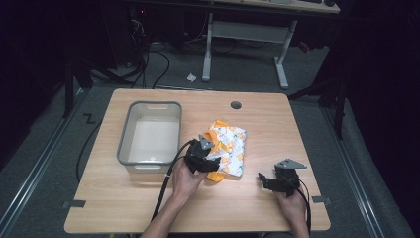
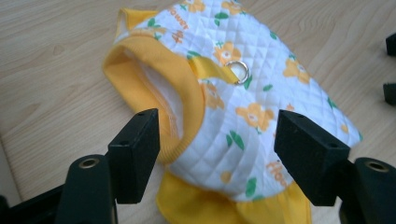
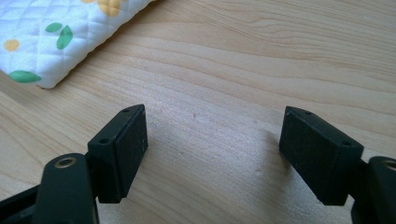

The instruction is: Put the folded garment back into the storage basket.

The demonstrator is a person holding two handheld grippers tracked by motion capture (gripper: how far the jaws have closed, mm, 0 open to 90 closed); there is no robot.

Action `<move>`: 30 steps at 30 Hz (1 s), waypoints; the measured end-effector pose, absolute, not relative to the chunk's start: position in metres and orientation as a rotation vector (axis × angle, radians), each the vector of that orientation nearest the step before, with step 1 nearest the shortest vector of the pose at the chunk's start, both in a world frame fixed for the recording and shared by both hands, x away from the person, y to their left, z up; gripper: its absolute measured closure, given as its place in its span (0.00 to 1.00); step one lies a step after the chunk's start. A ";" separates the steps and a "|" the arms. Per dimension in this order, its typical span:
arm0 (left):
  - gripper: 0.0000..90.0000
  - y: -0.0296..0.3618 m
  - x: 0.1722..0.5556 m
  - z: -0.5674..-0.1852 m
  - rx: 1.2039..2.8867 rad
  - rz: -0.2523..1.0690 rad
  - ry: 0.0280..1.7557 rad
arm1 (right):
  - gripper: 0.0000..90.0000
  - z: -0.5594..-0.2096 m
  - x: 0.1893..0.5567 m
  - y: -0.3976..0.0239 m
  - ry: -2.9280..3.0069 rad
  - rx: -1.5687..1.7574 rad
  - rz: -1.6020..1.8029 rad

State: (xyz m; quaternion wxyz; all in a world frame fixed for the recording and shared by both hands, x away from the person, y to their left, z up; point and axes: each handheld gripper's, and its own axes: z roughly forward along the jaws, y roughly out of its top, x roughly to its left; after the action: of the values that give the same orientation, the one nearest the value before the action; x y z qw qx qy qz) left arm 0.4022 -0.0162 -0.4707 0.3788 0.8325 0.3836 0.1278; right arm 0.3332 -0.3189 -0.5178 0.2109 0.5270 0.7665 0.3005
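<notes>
A quilted white garment (image 1: pixel 229 144) with orange flowers and yellow trim lies on the wooden table (image 1: pixel 277 129), just right of the bin. In the left gripper view the garment (image 2: pixel 243 93) shows a yellow-edged opening and a small metal ring (image 2: pixel 239 71). My left gripper (image 1: pixel 210 161) (image 2: pixel 217 135) is open, its jaws on either side of the garment's near end with a gap to the cloth. My right gripper (image 1: pixel 265 179) (image 3: pixel 215 135) is open over bare wood to the right. A corner of the garment (image 3: pixel 51 32) lies beyond its left jaw.
A grey plastic bin (image 1: pixel 124 144), nothing inside, stands at the table's left half. A round cable hole (image 1: pixel 236 105) sits near the far edge. Cables trail from both grippers toward the front edge. A desk frame (image 1: pixel 280 59) stands on the floor beyond.
</notes>
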 end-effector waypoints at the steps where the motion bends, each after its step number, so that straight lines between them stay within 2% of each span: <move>1: 0.35 -0.016 0.402 -0.471 2.127 0.327 0.980 | 0.26 -0.518 0.333 -0.319 2.130 1.465 0.835; 15: 0.32 -0.020 0.430 -0.481 2.080 0.306 1.088 | 0.26 -0.518 0.333 -0.319 2.130 1.464 0.835; 19: 0.30 -0.024 0.439 -0.487 2.099 0.287 1.135 | 0.26 -0.518 0.333 -0.319 2.130 1.465 0.835; 30: 0.30 -0.034 0.455 -0.504 2.109 0.253 1.206 | 0.26 -0.518 0.333 -0.319 2.130 1.465 0.835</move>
State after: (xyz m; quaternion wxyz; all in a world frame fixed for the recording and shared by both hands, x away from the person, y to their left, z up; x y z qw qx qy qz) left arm 0.4551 -0.0339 -0.5039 0.3424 0.8111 0.4641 0.0974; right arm 0.3331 -0.3189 -0.5178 0.2108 0.5271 0.7664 0.3006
